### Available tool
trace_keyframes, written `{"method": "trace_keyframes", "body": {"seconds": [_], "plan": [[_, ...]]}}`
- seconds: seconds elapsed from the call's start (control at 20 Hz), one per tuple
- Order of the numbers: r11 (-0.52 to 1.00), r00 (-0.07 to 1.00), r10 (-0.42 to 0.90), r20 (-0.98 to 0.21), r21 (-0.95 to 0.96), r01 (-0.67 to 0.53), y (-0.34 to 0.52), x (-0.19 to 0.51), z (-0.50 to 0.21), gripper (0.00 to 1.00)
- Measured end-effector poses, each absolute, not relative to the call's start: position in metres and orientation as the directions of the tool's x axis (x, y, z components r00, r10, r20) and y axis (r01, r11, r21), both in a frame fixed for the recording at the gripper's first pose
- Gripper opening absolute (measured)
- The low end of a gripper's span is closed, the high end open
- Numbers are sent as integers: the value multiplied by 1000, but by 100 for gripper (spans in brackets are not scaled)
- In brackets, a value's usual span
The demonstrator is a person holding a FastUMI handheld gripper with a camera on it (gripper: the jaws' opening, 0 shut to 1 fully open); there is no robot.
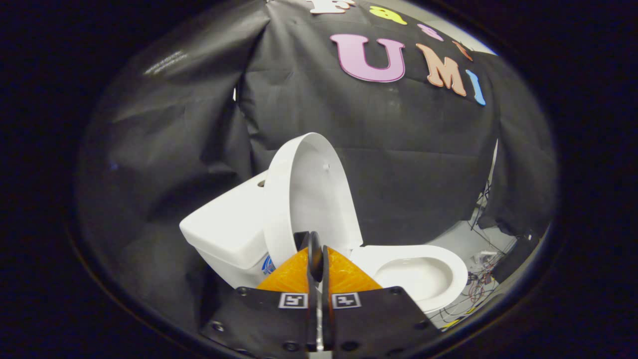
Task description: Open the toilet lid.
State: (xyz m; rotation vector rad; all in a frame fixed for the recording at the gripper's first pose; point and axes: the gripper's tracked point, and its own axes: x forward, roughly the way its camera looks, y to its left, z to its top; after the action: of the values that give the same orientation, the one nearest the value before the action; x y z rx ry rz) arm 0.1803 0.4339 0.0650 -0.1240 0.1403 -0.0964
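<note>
With the lid [311, 194] already upright against the tank [227, 227] just beyond the clenched, empty tool [317, 254], the sound move is probably backing off gently without knocking it down.

White toilet lid [311, 199] raised upright, centre of frame, leaning back against white tank [229, 224] at its left. Oval seat and open bowl [418, 274] exposed lower right. Closed gripper [316, 249] fingers overlap lid's lower edge.
</note>
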Motion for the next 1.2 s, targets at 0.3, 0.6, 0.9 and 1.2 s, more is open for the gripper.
{"method": "trace_keyframes", "body": {"seconds": [0.3,0.6,0.9,1.2], "plan": [[998,993,-53,-104,-40,49,424,168,67,74],[993,993,33,-112,-113,-46,443,143,71,99],[984,996,63,-60,-164,-72,423,102,95,99],[972,998,45,-48,-228,-54,367,67,107,99]]}}
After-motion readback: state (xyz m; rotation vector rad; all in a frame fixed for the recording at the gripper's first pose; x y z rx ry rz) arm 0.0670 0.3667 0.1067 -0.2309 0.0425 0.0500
